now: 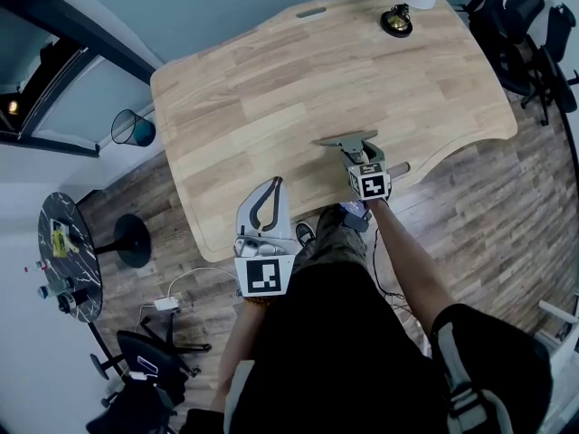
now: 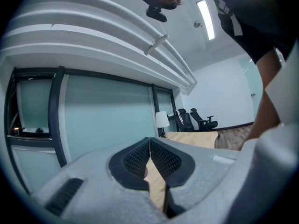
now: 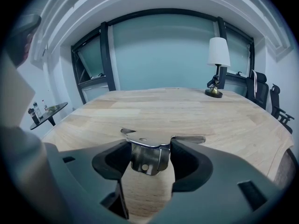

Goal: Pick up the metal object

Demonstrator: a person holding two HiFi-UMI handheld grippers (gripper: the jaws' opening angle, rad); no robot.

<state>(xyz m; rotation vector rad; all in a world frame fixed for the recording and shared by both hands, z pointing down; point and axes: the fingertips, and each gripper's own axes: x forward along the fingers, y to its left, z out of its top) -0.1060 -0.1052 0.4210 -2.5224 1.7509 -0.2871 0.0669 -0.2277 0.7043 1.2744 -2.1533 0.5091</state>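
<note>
The metal object [image 1: 348,140], a shiny bent bracket with a flat top plate, is at the near middle of the wooden table [image 1: 271,89]. My right gripper [image 1: 359,155] has it between its jaws. In the right gripper view the bracket [image 3: 145,162] fills the gap and both pads lie against its sides, so the right gripper [image 3: 150,143] is shut on it. Whether the bracket is off the tabletop I cannot tell. My left gripper [image 1: 275,185] hangs by the table's near edge, away from the bracket. Its pads meet at the tips with nothing in the left gripper [image 2: 149,141].
A lamp [image 1: 396,21] with a brass base stands at the table's far right, seen as a white-shaded lamp [image 3: 217,64] ahead. A wire wastebasket [image 1: 133,127] and a small round side table [image 1: 68,251] stand on the floor at left. Office chairs [image 1: 525,25] crowd the far right.
</note>
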